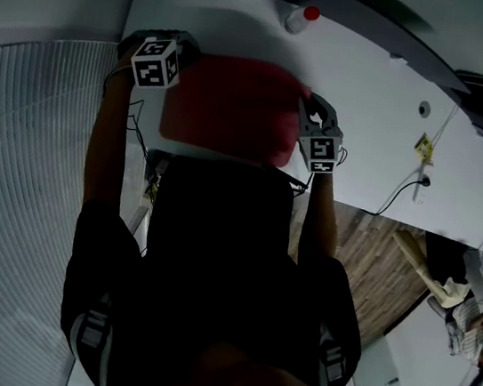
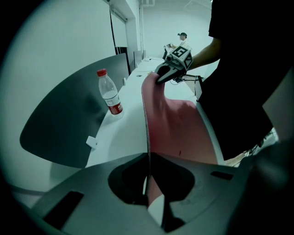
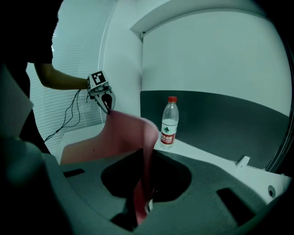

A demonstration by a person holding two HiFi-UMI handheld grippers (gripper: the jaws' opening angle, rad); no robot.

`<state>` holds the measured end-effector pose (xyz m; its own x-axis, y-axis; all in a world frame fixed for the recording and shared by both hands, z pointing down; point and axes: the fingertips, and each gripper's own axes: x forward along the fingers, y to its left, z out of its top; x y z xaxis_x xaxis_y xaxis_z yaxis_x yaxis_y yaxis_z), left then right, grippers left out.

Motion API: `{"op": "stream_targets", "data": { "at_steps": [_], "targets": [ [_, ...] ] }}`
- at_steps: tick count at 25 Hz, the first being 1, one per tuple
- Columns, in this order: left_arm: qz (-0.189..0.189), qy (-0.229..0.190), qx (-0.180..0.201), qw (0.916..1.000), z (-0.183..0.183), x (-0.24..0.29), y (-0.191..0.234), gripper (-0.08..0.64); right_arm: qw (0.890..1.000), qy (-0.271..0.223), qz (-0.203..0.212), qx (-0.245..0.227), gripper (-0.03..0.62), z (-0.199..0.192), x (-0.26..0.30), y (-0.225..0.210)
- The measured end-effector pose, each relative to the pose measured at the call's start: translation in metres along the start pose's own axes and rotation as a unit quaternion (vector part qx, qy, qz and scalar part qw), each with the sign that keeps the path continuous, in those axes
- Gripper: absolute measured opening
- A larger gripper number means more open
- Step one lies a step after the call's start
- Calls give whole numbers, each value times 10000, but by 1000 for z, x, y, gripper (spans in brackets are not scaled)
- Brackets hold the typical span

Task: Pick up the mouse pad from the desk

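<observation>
The left gripper [image 1: 188, 56] and right gripper [image 1: 309, 110] each pinched 1 end of the red pad [image 1: 232, 105], which sagged between them over the desk [image 1: 374, 90] near a bottle [image 1: 300, 17].

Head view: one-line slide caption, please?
Red mouse pad clamped on opposite sides by left gripper and right gripper, at the white desk.

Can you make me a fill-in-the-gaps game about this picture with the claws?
1. The mouse pad is pinched by ___ claws, the left claw and the right claw.
2. The bottle has a ___ cap.
3. The bottle stands upright on the white ___.
Missing words: two; red; desk.
</observation>
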<state>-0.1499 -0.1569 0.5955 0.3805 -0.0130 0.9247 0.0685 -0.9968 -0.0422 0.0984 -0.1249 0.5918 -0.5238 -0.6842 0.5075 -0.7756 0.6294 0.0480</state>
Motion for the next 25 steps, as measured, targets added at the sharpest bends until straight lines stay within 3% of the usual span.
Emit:
{"op": "stream_targets", "data": {
  "at_steps": [7, 25],
  "targets": [
    [67, 143, 409, 9990, 10, -17, -13, 15, 9999, -64, -98, 34, 37, 6, -12, 2],
    [168, 7, 479, 9987, 27, -58, -40, 15, 9991, -321, -235, -120, 37, 33, -51, 17]
  ]
}}
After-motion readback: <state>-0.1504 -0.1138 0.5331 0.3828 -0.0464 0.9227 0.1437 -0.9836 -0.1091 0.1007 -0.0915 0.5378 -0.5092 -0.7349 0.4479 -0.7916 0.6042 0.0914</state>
